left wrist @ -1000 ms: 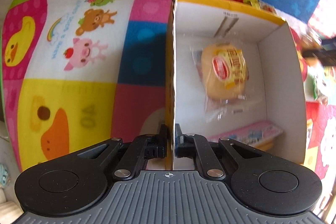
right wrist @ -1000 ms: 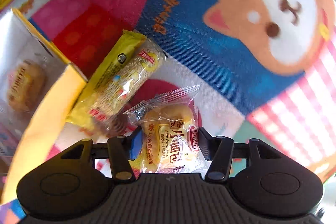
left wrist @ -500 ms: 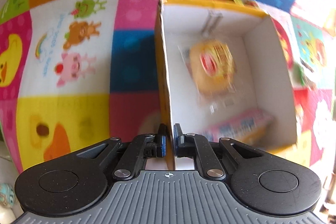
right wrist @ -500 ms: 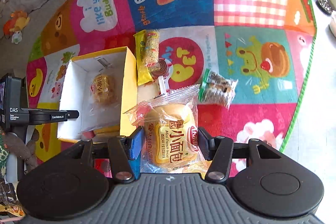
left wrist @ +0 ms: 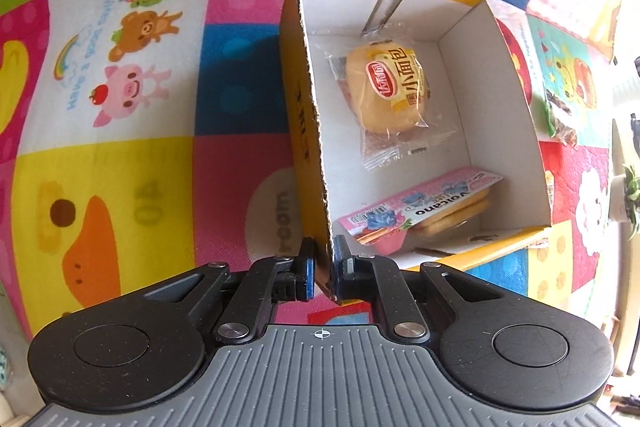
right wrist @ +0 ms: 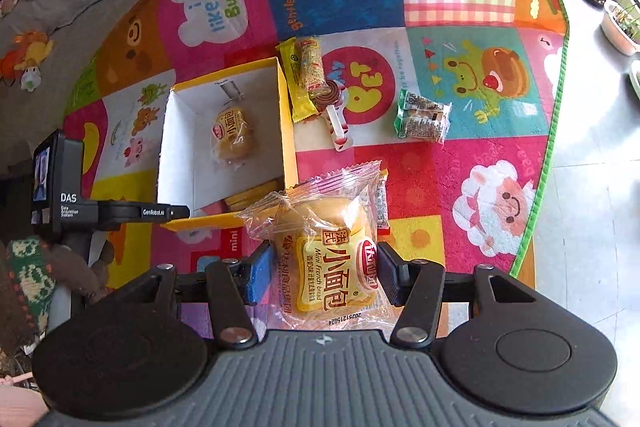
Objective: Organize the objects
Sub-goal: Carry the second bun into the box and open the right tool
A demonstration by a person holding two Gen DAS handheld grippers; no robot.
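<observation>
Right gripper (right wrist: pixel 320 273): fingers half open, clamped on a bread packet (right wrist: pixel 326 267), long axis running away from the camera, above the mat (right wrist: pixel 460 163). Only this view shows loose snacks outside the box (right wrist: pixel 286 131). Left gripper (left wrist: pixel 323 269): fingers almost closed, astride the box's wall, left pad slightly clear.

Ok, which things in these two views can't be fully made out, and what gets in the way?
- Cracker pack in the box: right wrist view, mostly behind the box's near wall and the held bread packet.
- Small packet on the mat: right wrist view, mostly behind the bread packet.
- Green snack packet: left wrist view, partly behind the box's far wall; label too small.
- Left gripper: whether its pads press the box wall is unclear.
</observation>
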